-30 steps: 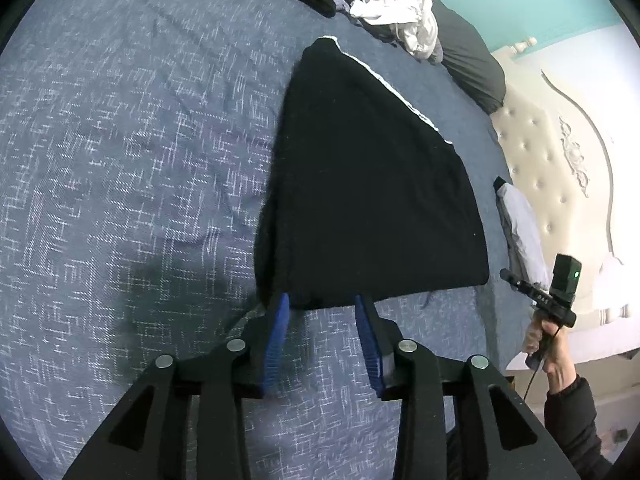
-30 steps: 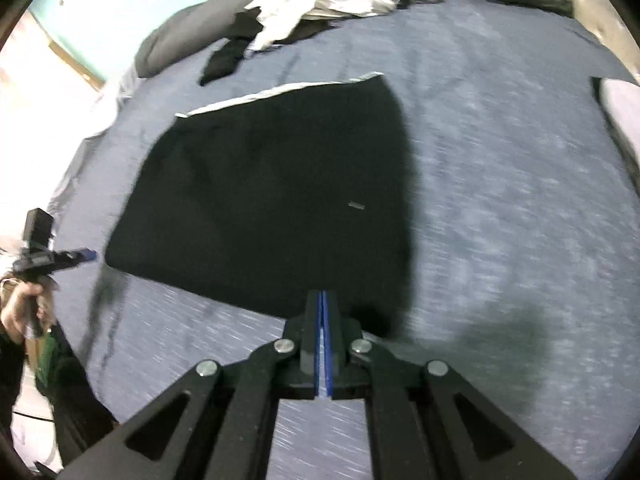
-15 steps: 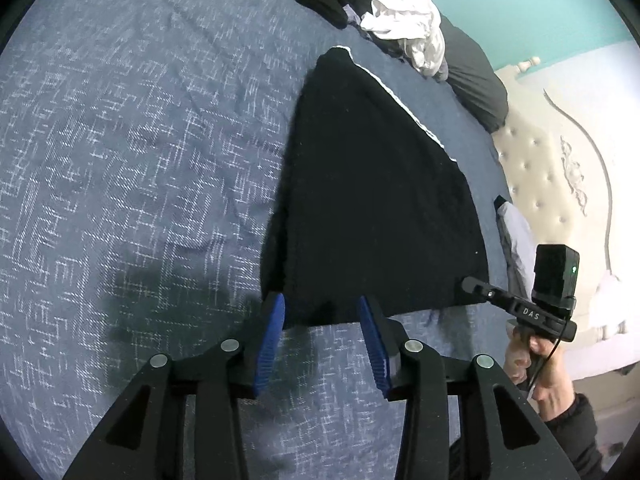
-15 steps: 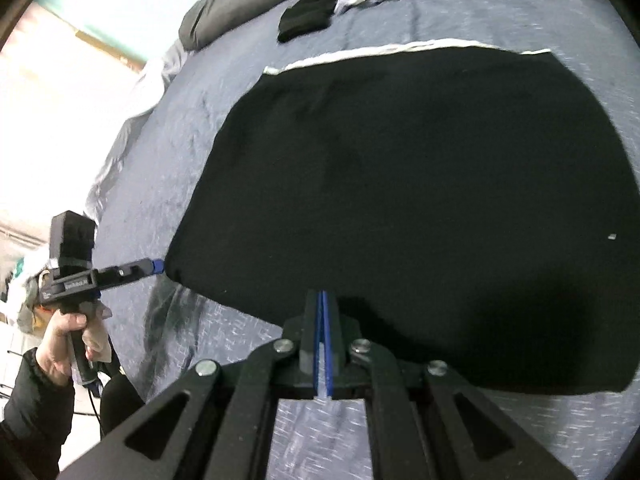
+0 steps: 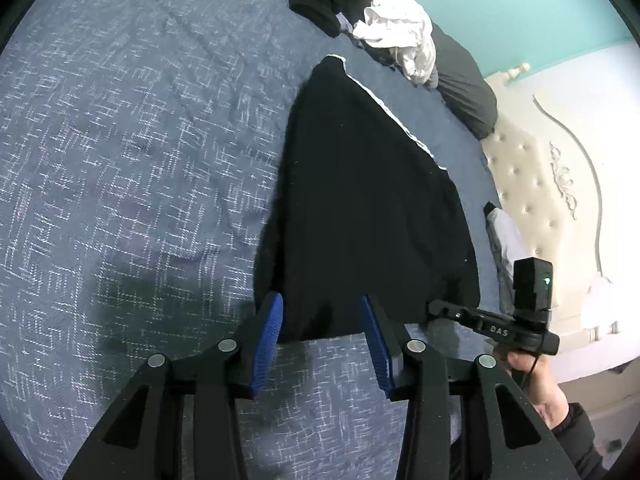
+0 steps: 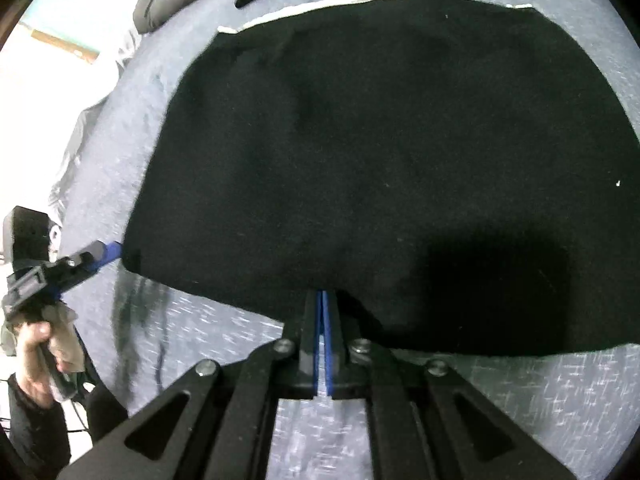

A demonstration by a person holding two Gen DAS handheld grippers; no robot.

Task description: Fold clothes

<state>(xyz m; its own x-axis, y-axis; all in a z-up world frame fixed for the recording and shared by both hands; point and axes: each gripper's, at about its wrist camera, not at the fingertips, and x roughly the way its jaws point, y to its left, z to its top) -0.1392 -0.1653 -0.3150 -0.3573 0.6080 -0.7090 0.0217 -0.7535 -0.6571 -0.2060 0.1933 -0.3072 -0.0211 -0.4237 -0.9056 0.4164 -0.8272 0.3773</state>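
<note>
Black garment [image 5: 360,208] lies spread flat on the bed [image 5: 120,160], with a thin white trim along its far edge. Its near edge runs roughly straight just ahead of both grippers, the far corners are rounded, and the dark cloth shows hardly a wrinkle; a few pale lint specks sit on it.

The bed's blue woven cover stretches wide and bare to the left of the garment in the left wrist view, giving broad free room on that side. To the right, the garment's side edge comes near the bed's edge, beside a cream tufted headboard [image 5: 532,184].

One garment is laid out; one heap of crumpled clothes [image 5: 360,8], black and white, sits at the far end of the bed, well apart from it, next to one dark grey pillow [image 5: 460,80].

Two grippers are in view. The left gripper [image 5: 320,312] hovers at the garment's near left corner, its blue fingers [image 5: 268,332] parted and straddling the hem without pressing it. The right gripper [image 6: 323,304] sits at the near edge, its fingers closed tight together, tips at the hem; whether cloth is pinched between them I cannot tell.
</note>
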